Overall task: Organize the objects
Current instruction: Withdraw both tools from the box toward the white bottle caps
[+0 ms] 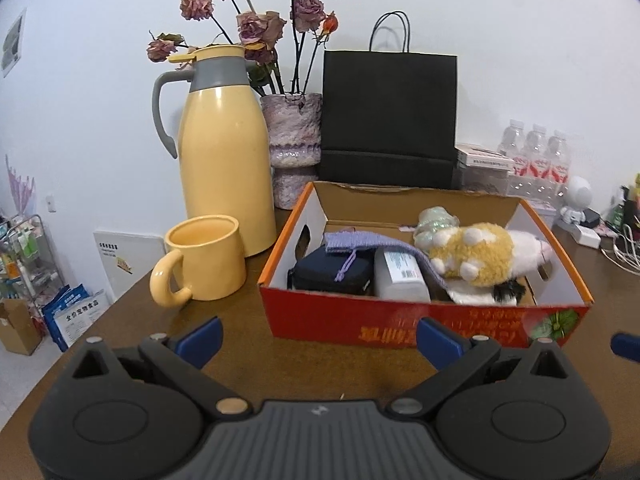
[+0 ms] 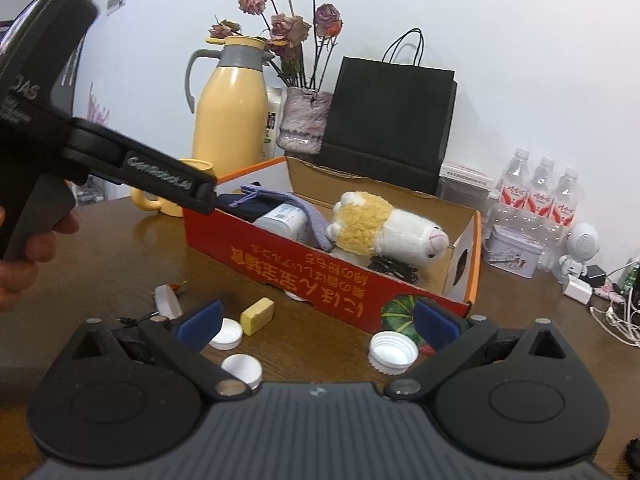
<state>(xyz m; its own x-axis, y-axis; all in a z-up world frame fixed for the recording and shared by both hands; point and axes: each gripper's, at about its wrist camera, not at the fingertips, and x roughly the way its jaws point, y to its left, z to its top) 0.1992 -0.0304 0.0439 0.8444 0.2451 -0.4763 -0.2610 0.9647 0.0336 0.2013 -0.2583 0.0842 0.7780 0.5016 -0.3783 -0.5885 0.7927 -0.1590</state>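
Right wrist view first: our right tool (image 2: 318, 326) hangs low over the counter (image 2: 120, 248) with its blue pads spread wide and nothing between them. Just ahead of it lie the loose bits yet to be tidied: a large white cap (image 2: 393, 351) by the right pad, two smaller white caps (image 2: 226, 334) and (image 2: 242, 369) by the left pad, a yellow eraser-like block (image 2: 257, 315) a little further out, and a white lid with a small red piece (image 2: 168, 301) to the left. Beyond them stands the red box (image 2: 320, 280), already holding a plush toy (image 2: 384, 232), a dark pouch and a white pack. We judge the step in hand to be picking a cap; the next move calls for lowering and centring on the large cap, then closing.

From the left wrist, our left tool (image 1: 318, 340) is likewise released and empty, facing the box's near wall (image 1: 400, 328), with the yellow mug (image 1: 206, 264) and flask (image 1: 222, 152) off to its left.
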